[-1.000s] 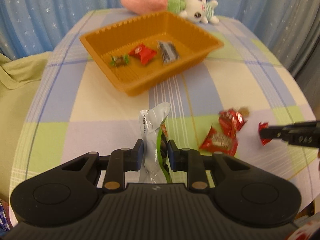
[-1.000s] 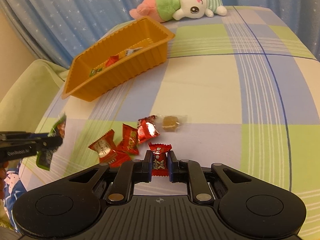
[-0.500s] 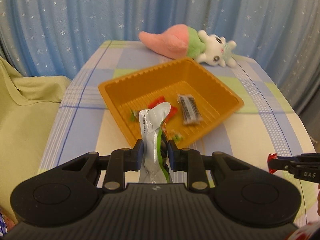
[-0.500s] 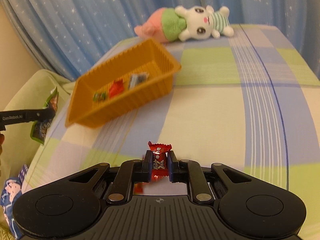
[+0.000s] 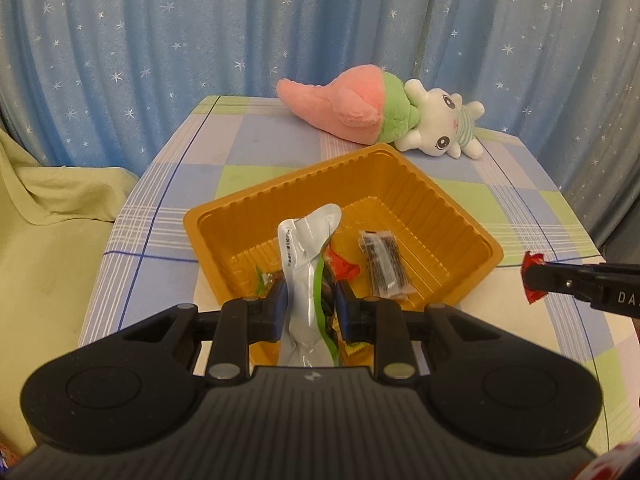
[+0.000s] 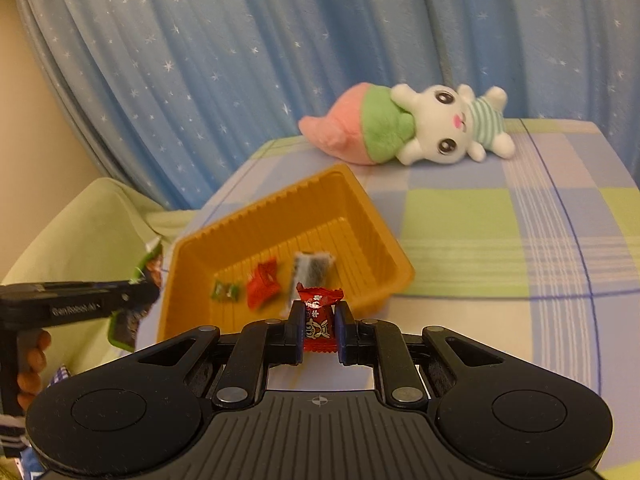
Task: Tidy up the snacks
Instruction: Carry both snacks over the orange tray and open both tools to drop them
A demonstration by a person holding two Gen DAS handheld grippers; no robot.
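Left gripper (image 5: 309, 308) clamps silver-green foil snack pouch (image 5: 306, 264), orange ribbed plastic tray (image 5: 452, 220) directly ahead below. Right gripper (image 6: 319, 330) pinches red wrapped candy (image 6: 319, 314), tray ahead-left. Advice: bring each above tray floor, release low, avoid rim, avoid collision between grippers.

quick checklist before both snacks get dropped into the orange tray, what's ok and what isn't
1. Left gripper shut on the silver and green snack packet: ok.
2. Right gripper shut on the red candy: ok.
3. Orange tray has free floor for more; only a green candy, a red-wrapped candy and a dark bar lie in it: ok.
4. Packet over the tray: it lines up with it in the left wrist view, but the right wrist view shows it off the tray's side: cannot tell.
5. Red candy over the tray: near the front rim, overlap unclear: cannot tell.
6. Plush toy apart from the tray: ok.
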